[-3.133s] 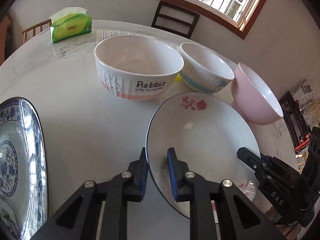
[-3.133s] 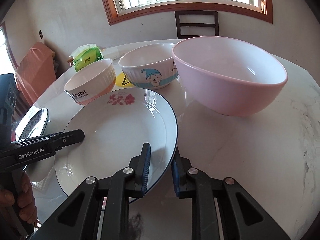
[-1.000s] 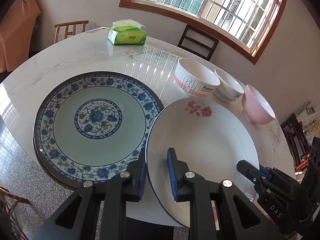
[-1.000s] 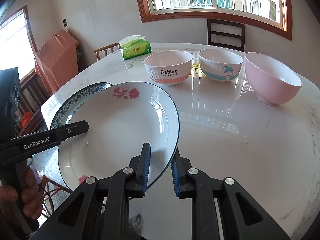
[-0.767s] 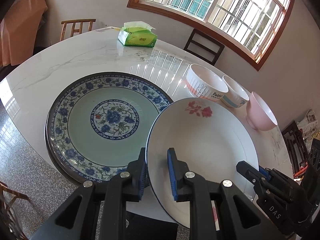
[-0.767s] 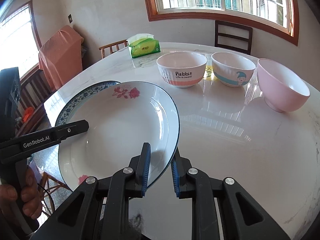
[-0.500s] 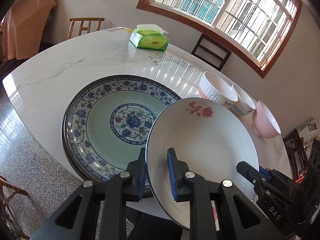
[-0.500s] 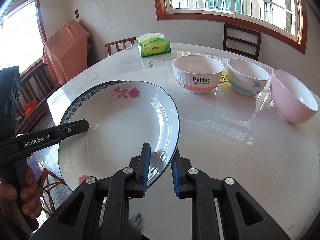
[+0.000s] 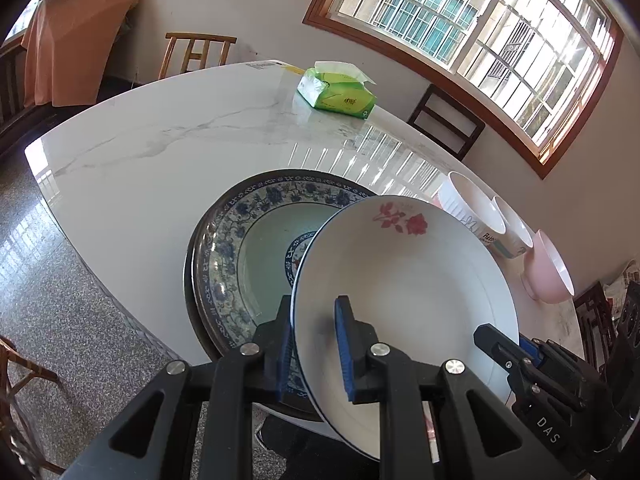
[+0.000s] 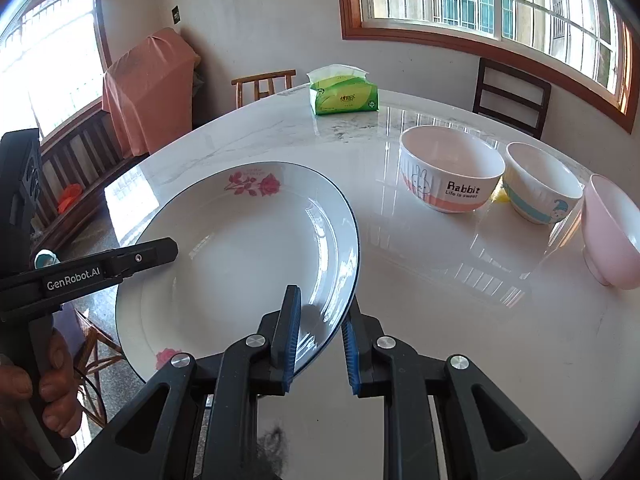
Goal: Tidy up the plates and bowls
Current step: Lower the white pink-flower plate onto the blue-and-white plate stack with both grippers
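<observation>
White rose plate [image 9: 404, 280] held in the air by both grippers, partly over the blue-patterned plate [image 9: 240, 248].

I have the left gripper [image 9: 314, 348] clamped on the plate's left rim and the right gripper [image 10: 318, 344] clamped on its right rim, one pad above and one below at each. The blue-patterned plate lies on the marble table [image 9: 160, 152] near its edge. To the right I see the Rabbit bowl [image 10: 450, 174], the blue-striped bowl [image 10: 538, 188] and the pink bowl [image 10: 612, 232] in a row; a green tissue pack [image 10: 344, 96] sits farther back.
</observation>
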The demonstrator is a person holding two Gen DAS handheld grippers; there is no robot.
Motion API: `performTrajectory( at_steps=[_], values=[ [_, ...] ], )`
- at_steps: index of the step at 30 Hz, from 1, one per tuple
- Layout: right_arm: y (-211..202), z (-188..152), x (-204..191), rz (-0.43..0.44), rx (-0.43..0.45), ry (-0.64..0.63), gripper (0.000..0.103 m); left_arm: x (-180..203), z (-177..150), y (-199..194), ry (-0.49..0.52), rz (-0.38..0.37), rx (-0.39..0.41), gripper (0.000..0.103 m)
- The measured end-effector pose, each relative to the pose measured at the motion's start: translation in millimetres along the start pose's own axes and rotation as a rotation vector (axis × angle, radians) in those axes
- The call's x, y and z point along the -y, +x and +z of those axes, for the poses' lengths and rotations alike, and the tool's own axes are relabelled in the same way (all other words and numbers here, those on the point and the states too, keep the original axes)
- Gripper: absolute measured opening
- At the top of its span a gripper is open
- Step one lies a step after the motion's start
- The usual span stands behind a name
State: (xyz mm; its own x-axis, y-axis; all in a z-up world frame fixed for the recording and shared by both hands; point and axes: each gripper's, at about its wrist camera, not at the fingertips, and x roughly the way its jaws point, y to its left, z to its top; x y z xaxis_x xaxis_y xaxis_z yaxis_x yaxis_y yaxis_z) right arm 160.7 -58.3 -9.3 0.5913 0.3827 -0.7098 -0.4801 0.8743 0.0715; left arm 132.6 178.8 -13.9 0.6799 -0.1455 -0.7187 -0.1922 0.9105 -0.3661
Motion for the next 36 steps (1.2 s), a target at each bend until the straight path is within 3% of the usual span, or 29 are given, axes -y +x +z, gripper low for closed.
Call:
performTrajectory(
  at_steps=[16,36],
  values=[
    [24,25,-20,0.025,0.003,-0.055,0.019,-25,20,1,-0.033,0.034,0.022,0.019],
    [42,23,-27,0.017,-0.001,-0.074,0.019,-39,19,12,-0.054,0.028,-0.007,0.019]
  ],
)
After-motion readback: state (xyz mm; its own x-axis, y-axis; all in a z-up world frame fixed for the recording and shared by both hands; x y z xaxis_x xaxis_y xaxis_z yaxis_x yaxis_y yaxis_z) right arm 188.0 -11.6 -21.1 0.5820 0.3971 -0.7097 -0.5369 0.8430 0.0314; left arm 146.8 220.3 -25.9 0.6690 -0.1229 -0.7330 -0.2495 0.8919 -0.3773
